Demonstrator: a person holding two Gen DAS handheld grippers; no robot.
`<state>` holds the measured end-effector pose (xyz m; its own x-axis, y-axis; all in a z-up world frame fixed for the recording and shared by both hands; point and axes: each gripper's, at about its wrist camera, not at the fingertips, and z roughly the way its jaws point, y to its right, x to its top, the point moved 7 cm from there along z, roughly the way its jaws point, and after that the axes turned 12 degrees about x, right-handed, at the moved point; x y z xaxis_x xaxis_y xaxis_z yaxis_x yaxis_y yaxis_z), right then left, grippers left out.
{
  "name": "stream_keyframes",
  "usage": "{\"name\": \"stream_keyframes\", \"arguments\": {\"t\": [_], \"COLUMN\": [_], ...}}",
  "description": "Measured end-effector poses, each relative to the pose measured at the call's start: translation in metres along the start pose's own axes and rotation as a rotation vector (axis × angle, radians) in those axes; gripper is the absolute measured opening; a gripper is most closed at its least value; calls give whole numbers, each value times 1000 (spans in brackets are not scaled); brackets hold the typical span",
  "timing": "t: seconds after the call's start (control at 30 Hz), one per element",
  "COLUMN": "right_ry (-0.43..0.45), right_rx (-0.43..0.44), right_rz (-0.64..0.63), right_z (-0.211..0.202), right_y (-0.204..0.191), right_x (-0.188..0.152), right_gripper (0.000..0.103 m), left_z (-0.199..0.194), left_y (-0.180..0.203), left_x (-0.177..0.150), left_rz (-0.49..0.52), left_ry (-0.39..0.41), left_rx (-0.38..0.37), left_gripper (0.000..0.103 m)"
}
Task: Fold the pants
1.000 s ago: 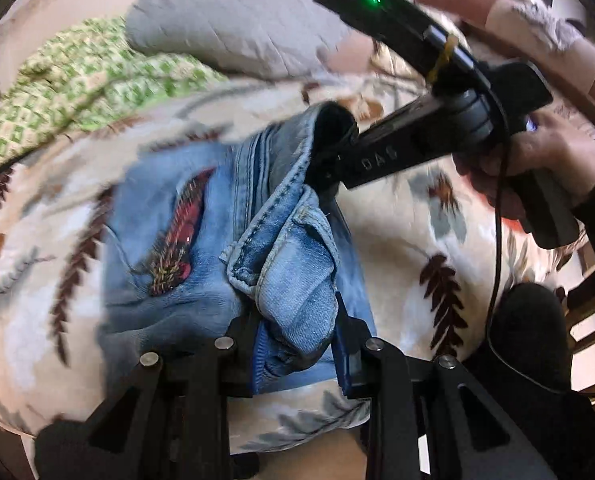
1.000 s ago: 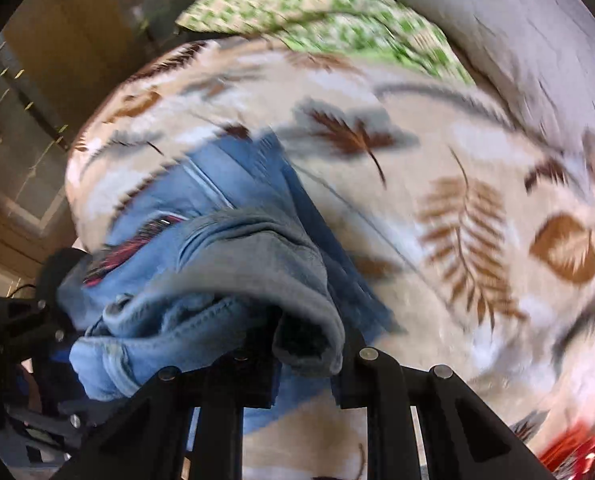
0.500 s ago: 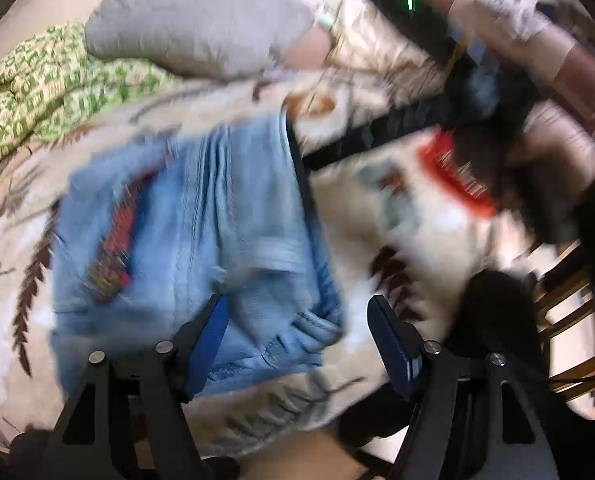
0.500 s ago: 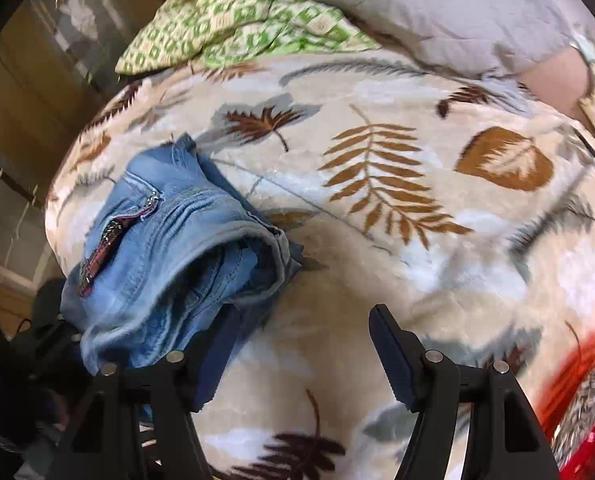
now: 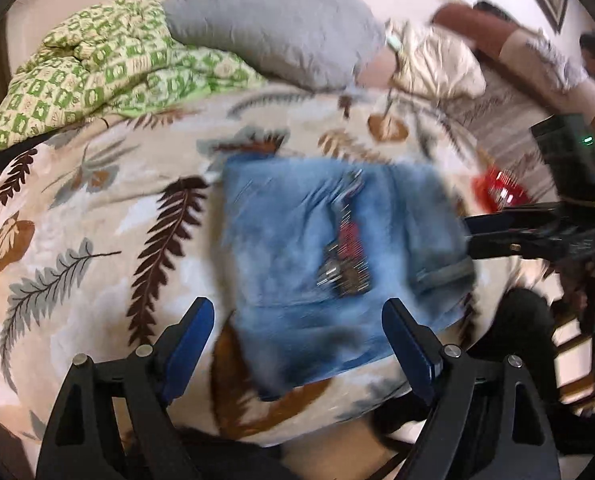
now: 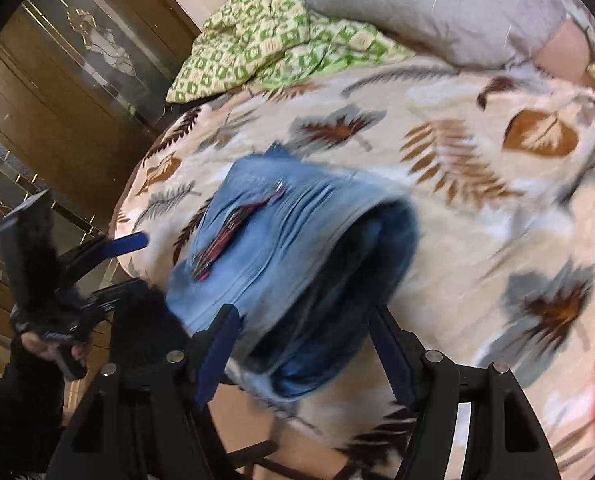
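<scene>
warm indoor lighting; both views are being smeared by motion blur, edges being bent and darkened by fisheye distortion.

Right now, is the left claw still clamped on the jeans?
No, the left claw stands open with its blue fingers apart, having just been opening, and the folded jeans lie free on the leaf-print blanket.

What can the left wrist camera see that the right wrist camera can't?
Only the left wrist view shows a person's arm at the top right, a shiny cream pillow and the right gripper, seen from the side.

Only the right wrist view shows a wooden door with patterned glass, the left gripper in a hand, and the dark opening of the folded jeans.

Both show the jeans lying on the leaf-print blanket, the green patterned quilt and the grey pillow. Both grippers have just been opening, with nothing gripped.
</scene>
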<state>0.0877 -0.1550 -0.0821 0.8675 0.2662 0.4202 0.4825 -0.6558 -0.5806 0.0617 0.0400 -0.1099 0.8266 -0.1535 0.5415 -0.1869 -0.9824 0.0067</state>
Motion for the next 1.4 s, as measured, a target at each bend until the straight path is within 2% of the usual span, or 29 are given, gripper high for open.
{"name": "stream_keyframes", "arguments": {"t": [0.03,0.2,0.27,0.3,0.33,0.37,0.4,0.47,0.5,0.53,0.6,0.7,0.8,0.9,0.97,1.03,1.07,1.17,1.2,1.23,1.27,1.4], "right_ry": [-3,64,105,106,96,90,80,65,63,65,76,73,50,80,85,85,89,105,113,121,130,140], "right_rx": [4,10,17,2,-11,-11,-16,-31,-28,-26,-40,-50,-42,-8,-8,-12,-12,-13,-24,-47,-76,-99], "right_rz": [12,83,87,81,85,91,90,74,71,64,31,28,64,106,101,92,95,103,86,64,42,-20], "right_z": [6,26,30,32,37,39,44,47,47,44,36,32,52,54,54,52,50,39,32,25,18,5], "right_y": [-3,-8,-11,-11,-9,-7,-5,-3,-2,-3,-3,6,27,36,36,36,35,27,21,17,12,-6], "right_x": [-4,-16,-19,-20,-22,-24,-29,-32,-33,-33,-31,-32,-40,-41,-42,-42,-41,-42,-43,-44,-45,-51], "right_gripper": [71,70,56,33,25,23,17,15,15,14,14,14,14,14,14,15,20,32,44,65,72,74], "left_z": [6,25,34,37,42,45,48,57,58,57,52,57,64,65,66,64,61,32,26,16,6,-16], "left_y": [-2,-3,-4,-6,-7,-7,-5,-1,2,4,4,-2,-1,0,3,-1,-5,-5,-4,-2,2,27], "left_x": [-1,-14,-13,-14,-15,-17,-20,-27,-28,-28,-26,-30,-31,-31,-29,-26,-25,-21,-20,-20,-20,-24], "left_rz": [9,-9,-57,-69,-73,-63,-42,2,17,29,42,35,24,27,20,24,25,57,66,81,102,285], "left_ry": [-11,-71,-94,-99,-111,-121,-133,-170,-178,-180,-170,-190,-227,-233,-235,-210,-191,-97,-79,-50,-19,42], "left_rx": [1,-163,-234,-248,-240,-233,-228,-212,-222,-218,-216,-224,-234,-225,-215,-164,-130,-40,-32,-32,-38,-15], "left_gripper": [86,86,86,87,88,88,88,86,72,64,57,55,56,58,62,77,81,81,81,82,82,82]}}
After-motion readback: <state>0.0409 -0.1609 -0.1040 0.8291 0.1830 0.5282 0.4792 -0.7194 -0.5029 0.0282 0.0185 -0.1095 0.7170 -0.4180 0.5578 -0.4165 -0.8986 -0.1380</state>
